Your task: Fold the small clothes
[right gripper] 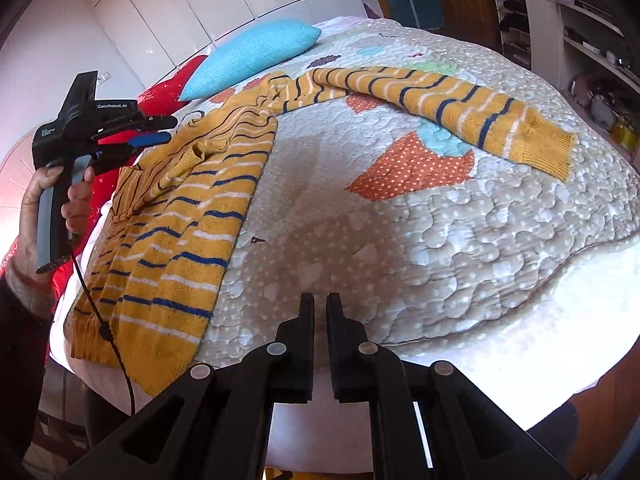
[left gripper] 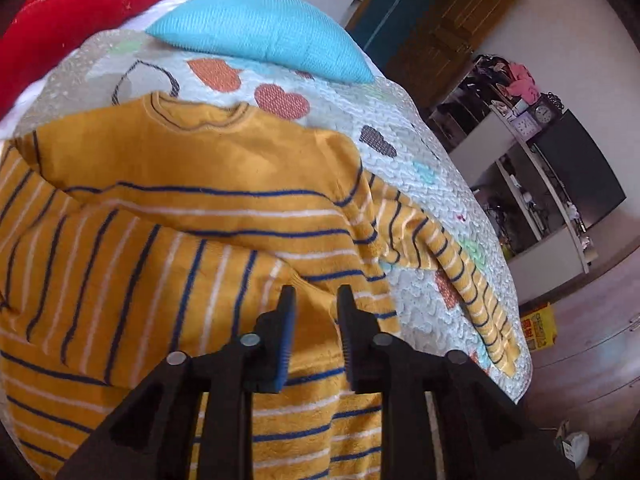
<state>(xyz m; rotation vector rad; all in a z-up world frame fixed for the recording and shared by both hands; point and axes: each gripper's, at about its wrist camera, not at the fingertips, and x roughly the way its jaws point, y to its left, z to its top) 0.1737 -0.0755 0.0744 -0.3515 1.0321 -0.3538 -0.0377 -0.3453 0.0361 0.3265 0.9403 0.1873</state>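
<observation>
A small mustard-yellow sweater with blue and white stripes [left gripper: 168, 208] lies on the quilted bed. One sleeve is folded across its body; the other sleeve [right gripper: 440, 108] stretches out over the quilt to the right. My left gripper [left gripper: 316, 300] hovers just above the sweater's body, open and empty; it also shows in the right wrist view [right gripper: 164, 130]. My right gripper [right gripper: 320, 304] is over the bare quilt near the bed's front edge, right of the sweater's hem [right gripper: 160, 300], with its jaws nearly together and nothing between them.
A blue pillow [left gripper: 260, 36] and a red cushion [left gripper: 76, 12] lie at the head of the bed. The patterned quilt [right gripper: 460, 248] covers the bed. Shelves with clutter and a dark screen [left gripper: 576, 176] stand beyond the bed's right side.
</observation>
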